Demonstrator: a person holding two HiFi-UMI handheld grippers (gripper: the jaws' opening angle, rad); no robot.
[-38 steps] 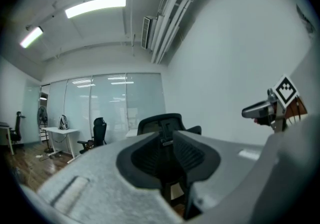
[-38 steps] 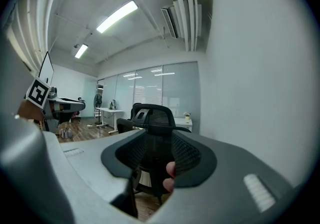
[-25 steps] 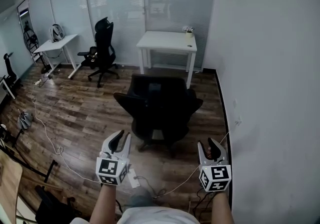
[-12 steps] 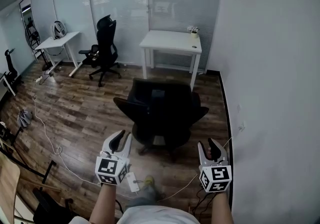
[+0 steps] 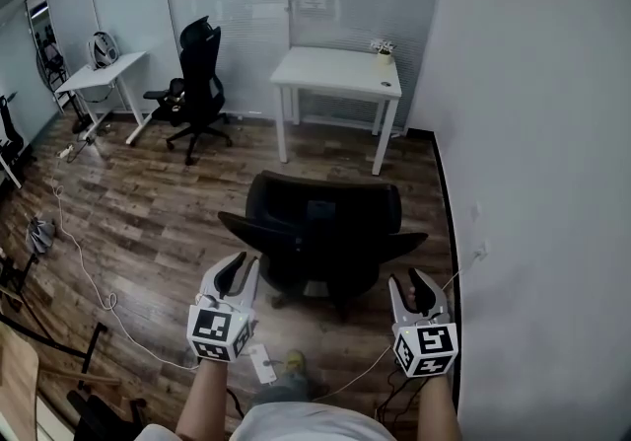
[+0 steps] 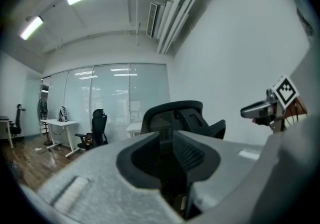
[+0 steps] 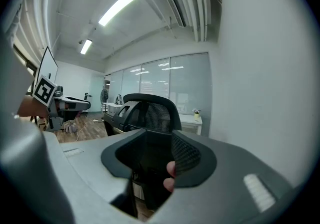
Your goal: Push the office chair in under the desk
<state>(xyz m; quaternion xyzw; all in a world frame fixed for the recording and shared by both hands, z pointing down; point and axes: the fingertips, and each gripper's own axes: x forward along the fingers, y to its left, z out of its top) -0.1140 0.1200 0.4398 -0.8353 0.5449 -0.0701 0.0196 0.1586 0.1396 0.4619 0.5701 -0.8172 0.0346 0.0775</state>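
Note:
A black office chair point(image 5: 320, 232) stands on the wood floor with its back toward me, a short way out from the white desk point(image 5: 335, 74) at the glass wall. In the head view my left gripper point(image 5: 240, 263) is just short of the chair's left armrest, and my right gripper point(image 5: 416, 283) is near its right armrest. Neither touches the chair. Both are open with nothing between the jaws. The chair's backrest point(image 6: 175, 113) fills the middle of the left gripper view, and the backrest point(image 7: 150, 110) also shows in the right gripper view. A fingertip shows in the right gripper's gap.
A white wall point(image 5: 532, 183) runs close along the right. A second black chair point(image 5: 197, 84) and another white desk point(image 5: 99, 74) stand at the back left. White cables point(image 5: 89, 271) and a power strip point(image 5: 261, 362) lie on the floor. A small plant point(image 5: 383, 48) sits on the desk.
The view has drawn nearer the chair, which now sits lower and closer between the grippers. Both grippers keep their pose and opening.

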